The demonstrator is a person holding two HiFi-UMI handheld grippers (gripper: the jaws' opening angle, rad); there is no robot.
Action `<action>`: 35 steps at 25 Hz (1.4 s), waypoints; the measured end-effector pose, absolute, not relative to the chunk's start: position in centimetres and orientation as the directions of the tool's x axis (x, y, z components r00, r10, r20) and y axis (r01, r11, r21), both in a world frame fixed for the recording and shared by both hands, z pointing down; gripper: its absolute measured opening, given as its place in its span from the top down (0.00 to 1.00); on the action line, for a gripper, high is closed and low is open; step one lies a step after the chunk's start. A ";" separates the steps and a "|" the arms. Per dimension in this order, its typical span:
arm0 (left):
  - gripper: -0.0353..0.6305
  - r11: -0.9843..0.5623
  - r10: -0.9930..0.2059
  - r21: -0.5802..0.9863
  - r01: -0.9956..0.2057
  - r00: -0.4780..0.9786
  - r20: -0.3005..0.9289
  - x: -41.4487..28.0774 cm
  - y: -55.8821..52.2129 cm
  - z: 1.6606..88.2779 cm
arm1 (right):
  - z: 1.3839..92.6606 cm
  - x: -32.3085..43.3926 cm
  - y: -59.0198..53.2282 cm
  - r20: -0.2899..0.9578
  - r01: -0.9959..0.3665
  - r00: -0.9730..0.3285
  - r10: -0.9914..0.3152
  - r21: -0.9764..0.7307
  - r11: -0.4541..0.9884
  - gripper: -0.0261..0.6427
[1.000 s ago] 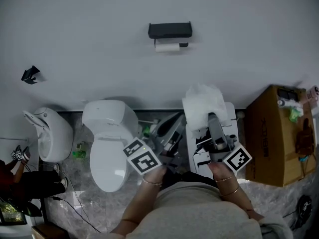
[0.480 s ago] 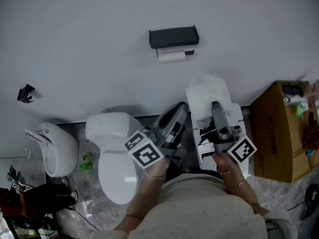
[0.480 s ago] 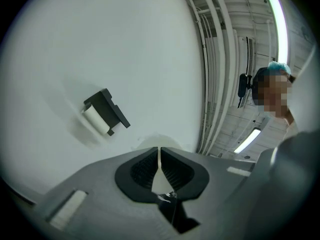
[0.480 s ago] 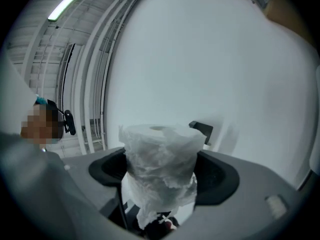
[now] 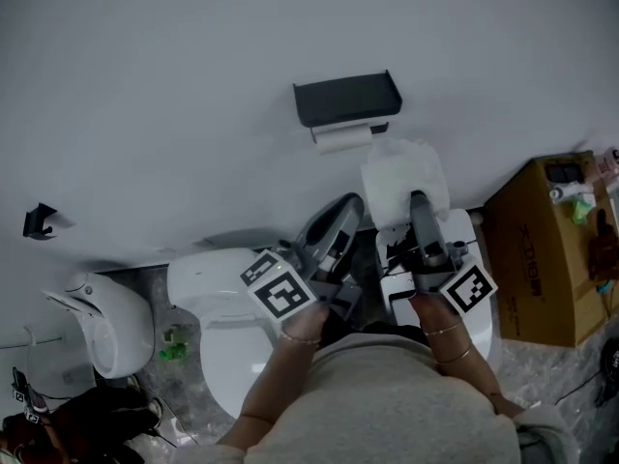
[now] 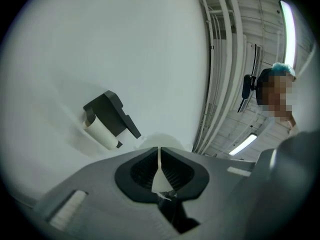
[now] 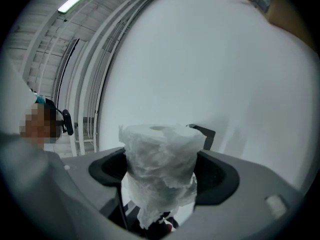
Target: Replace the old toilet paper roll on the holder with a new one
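Note:
A black holder (image 5: 346, 100) is fixed to the white wall, with the thin old roll (image 5: 340, 140) hanging under it. My right gripper (image 5: 418, 206) is shut on the new toilet paper roll (image 5: 404, 184), still in crinkled plastic wrap, just below and right of the holder. In the right gripper view the wrapped roll (image 7: 160, 169) stands between the jaws and hides most of the holder (image 7: 204, 134). My left gripper (image 5: 334, 222) is shut and holds nothing, below the holder. Ahead of its closed jaws, the left gripper view shows the holder (image 6: 111, 113) and old roll (image 6: 100, 133).
A white toilet (image 5: 218, 303) stands below left of the grippers. A white cabinet (image 5: 479, 264) is under the right gripper, with a cardboard box (image 5: 546, 249) to its right. A white bin (image 5: 106, 322) and a black wall hook (image 5: 39, 222) are at far left.
Both grippers have moved closer to the wall and the holder, the right one carrying the wrapped roll. The holder now looks larger and sits just above the new roll.

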State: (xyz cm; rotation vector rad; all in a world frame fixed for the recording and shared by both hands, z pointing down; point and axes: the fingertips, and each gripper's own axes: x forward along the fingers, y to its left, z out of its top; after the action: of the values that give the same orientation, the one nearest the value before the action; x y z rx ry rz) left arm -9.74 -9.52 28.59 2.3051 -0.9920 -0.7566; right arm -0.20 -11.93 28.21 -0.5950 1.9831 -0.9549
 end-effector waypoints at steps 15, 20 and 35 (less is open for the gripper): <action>0.92 -0.628 -0.699 0.676 -0.387 0.662 -0.270 -12.1 -13.9 30.5 | 29.9 -2.7 -14.7 -0.444 -0.130 -0.458 -0.770 -0.823 0.552 0.36; 0.92 -0.608 -0.706 0.696 -0.381 0.661 -0.255 -12.2 -14.4 31.6 | 30.8 -2.3 -14.8 -0.427 -0.142 -0.448 -0.785 -0.833 0.535 0.36; 0.92 -0.564 -0.742 0.727 -0.392 0.626 -0.239 -9.8 -17.3 33.4 | 32.9 0.5 -18.7 -0.356 -0.140 -0.482 -0.801 -0.870 0.472 0.36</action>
State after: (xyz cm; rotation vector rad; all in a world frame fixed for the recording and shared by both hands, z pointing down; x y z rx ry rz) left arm -9.81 -17.35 33.40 2.2091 -0.8836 -0.7121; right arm 0.51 -18.71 32.89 -0.7847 1.9128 -1.0340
